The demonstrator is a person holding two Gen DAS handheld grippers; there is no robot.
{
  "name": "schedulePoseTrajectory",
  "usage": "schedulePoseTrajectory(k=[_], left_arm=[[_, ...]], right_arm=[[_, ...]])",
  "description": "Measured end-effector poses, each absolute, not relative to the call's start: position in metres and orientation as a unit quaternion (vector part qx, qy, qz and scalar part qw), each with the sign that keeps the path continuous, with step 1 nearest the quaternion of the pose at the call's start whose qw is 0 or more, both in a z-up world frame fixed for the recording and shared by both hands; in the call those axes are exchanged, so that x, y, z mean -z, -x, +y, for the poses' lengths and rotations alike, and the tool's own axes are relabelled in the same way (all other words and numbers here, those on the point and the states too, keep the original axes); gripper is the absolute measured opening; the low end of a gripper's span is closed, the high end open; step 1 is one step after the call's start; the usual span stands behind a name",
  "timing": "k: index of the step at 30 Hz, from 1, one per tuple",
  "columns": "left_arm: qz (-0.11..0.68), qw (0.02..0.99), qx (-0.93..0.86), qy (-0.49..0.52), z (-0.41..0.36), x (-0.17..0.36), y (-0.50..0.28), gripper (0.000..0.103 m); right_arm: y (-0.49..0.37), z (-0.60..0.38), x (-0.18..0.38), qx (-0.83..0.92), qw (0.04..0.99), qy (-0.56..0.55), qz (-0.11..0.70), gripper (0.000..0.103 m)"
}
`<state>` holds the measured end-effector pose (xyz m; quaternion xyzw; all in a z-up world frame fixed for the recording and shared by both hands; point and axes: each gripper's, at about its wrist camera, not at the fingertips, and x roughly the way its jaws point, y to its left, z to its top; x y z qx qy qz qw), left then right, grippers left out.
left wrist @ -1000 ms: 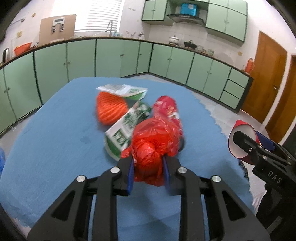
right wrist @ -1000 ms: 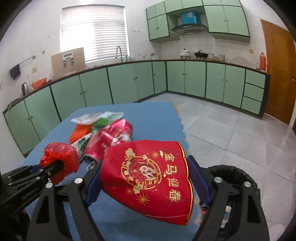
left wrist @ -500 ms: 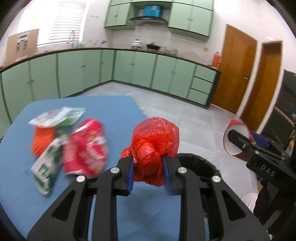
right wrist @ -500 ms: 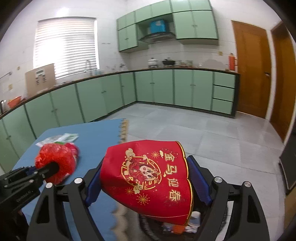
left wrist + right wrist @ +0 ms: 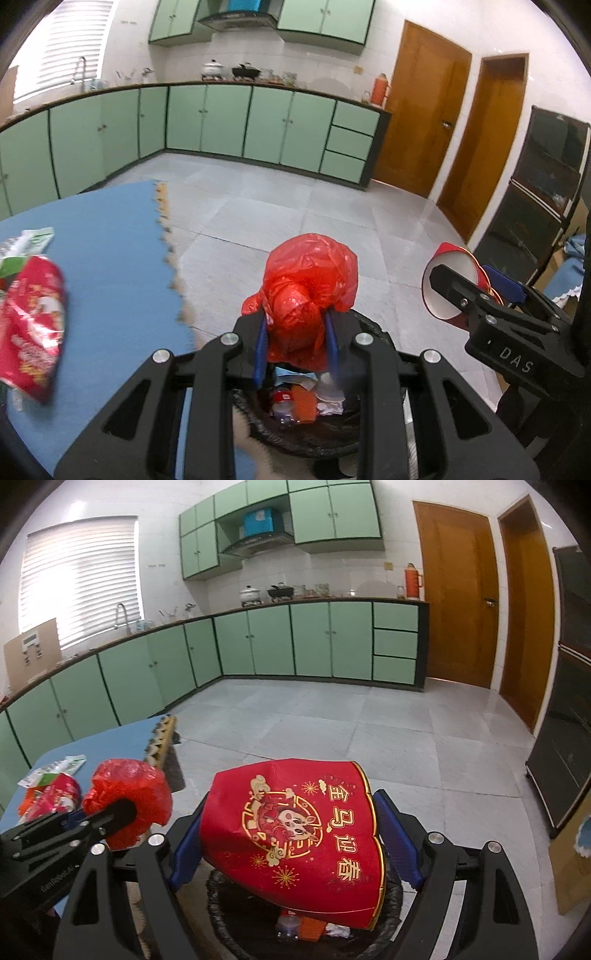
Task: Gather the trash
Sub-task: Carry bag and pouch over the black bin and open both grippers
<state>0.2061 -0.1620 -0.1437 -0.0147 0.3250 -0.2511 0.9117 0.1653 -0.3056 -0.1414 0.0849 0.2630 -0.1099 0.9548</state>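
My left gripper (image 5: pixel 295 332) is shut on a crumpled red plastic bag (image 5: pixel 308 291), held over the near rim of a black-lined trash bin (image 5: pixel 306 439) on the floor. In the right wrist view the same bag (image 5: pixel 129 797) shows at lower left. My right gripper (image 5: pixel 291 834) is shut on a red paper cup with gold print (image 5: pixel 295 834), its blue pads (image 5: pixel 397 842) pressing both sides, above the bin (image 5: pixel 229 915). In the left wrist view the cup's white mouth (image 5: pixel 448 284) appears at right. The bin holds several scraps.
A blue table (image 5: pixel 103 266) lies to the left with a red snack bag (image 5: pixel 31 328) and green-white wrappers (image 5: pixel 26 242) on it. Grey tiled floor (image 5: pixel 369 738) stretches ahead to green cabinets (image 5: pixel 295 642) and wooden doors (image 5: pixel 458 590). A dark cabinet (image 5: pixel 569 720) stands at right.
Both grippers swung right, away from the table and over the trash bin, carrying the red bag and the red cup. The table trash slid to the left edge of view.
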Motion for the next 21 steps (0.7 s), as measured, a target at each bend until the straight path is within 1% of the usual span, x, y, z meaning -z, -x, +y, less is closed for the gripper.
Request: schedulePoseTrajectory(k=[4, 6, 8, 9, 11, 14, 21], left_arm=[[0.335, 0.905, 0.262, 0.003, -0.18, 0.157, -0.215, 0.025], [0.343, 0.901, 0.267, 0.003, -0.186, 0.162, -0.218, 0.03], [0.349, 0.898, 0.269, 0.006, -0.188, 0.167, -0.22, 0.039], [0.351, 0.896, 0.271, 0.008, -0.186, 0.165, -0.225, 0.041], [0.353, 0.895, 0.272, 0.011, -0.185, 0.167, -0.229, 0.051], [0.355, 0.893, 0.276, 0.018, -0.185, 0.169, -0.234, 0.058], [0.353, 0.892, 0.281, 0.036, -0.177, 0.165, -0.241, 0.061]], right_arm=[[-0.169, -0.32, 0.152, 0.123, 0.951, -0.091, 0.269, 0.082], [-0.173, -0.326, 0.157, 0.126, 0.949, -0.093, 0.274, 0.083], [-0.174, -0.328, 0.16, 0.125, 0.947, -0.094, 0.28, 0.083], [-0.176, -0.329, 0.163, 0.126, 0.946, -0.093, 0.282, 0.083], [-0.179, -0.332, 0.168, 0.129, 0.944, -0.094, 0.287, 0.088], [-0.185, -0.34, 0.169, 0.136, 0.942, -0.106, 0.288, 0.091], [-0.184, -0.359, 0.166, 0.151, 0.941, -0.118, 0.28, 0.091]])
